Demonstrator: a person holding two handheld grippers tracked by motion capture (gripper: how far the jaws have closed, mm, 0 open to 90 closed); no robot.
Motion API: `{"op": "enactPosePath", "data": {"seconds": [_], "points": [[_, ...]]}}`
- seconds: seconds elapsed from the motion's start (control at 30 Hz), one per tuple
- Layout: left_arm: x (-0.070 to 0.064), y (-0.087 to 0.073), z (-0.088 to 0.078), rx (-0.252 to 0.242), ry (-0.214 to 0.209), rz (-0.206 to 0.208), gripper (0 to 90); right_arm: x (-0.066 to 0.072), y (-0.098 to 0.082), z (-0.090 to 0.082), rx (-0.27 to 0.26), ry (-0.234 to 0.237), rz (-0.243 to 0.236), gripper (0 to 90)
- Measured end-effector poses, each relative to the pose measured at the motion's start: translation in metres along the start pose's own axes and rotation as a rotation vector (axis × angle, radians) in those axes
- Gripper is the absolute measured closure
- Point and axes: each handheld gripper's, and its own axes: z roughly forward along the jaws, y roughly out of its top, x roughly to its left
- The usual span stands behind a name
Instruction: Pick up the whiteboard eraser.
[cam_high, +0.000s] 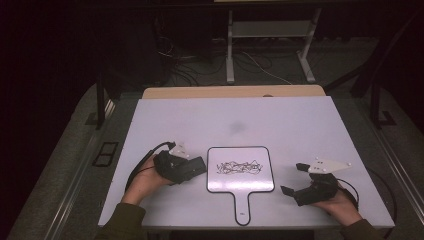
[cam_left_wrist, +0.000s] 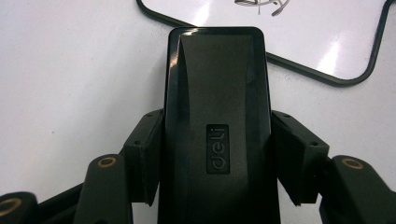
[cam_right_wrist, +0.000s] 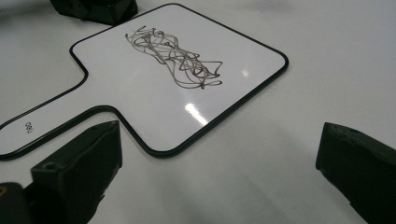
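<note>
Item: black eraser (cam_left_wrist: 217, 130), clamped between left gripper (cam_high: 192, 169) fingers | Target: scribbled whiteboard paddle (cam_high: 240, 170) just ahead of them | Right gripper (cam_high: 295, 180): fingers spread, empty, beside paddle | Advice: keep eraser flat, wipe across scribble (cam_right_wrist: 175, 56), steady the handle.

The paddle-shaped whiteboard (cam_high: 240, 170) lies flat on the table (cam_high: 280, 120), toward the person's edge, its handle (cam_high: 242, 209) pointing back at that edge. A scribble (cam_high: 238, 167) sits on the whiteboard's upper half. Just left of the whiteboard is the eraser (cam_left_wrist: 217, 121), lying between the jaws of the left gripper (cam_high: 192, 169) with its far end beside the whiteboard's left edge (in the left gripper view it lies just short of the whiteboard's corner). To the right of the whiteboard, apart from it, the right gripper (cam_high: 293, 178) rests by the table's near right corner, jaws turned toward the whiteboard
</note>
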Motion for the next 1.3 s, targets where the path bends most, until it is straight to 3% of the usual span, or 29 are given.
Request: {"op": "enactPosePath", "data": {"seconds": [0.33, 0.47, 0.93, 1.3], "points": [[0.001, -0.001, -0.001, 0.001, 0.001, -0.036, 39.5, 0.0, 0.0, -0.001, -0.001, 0.0, 0.003, 0.0], [0.002, -0.001, -0.003, 0.003, 0.02, -0.046, 39.5, 0.0, 0.0, -0.001, -0.003, -0.001, 0.002, 0.0], [0.001, 0.001, -0.012, -0.039, 0.018, -0.117, 39.5, -0.002, 0.0, -0.002, -0.009, 0.001, 0.01, 0.0], [-0.001, 0.006, -0.019, -0.061, 0.022, -0.147, 39.6, -0.001, 0.0, -0.001, -0.007, 0.001, 0.007, 0.0]]}}
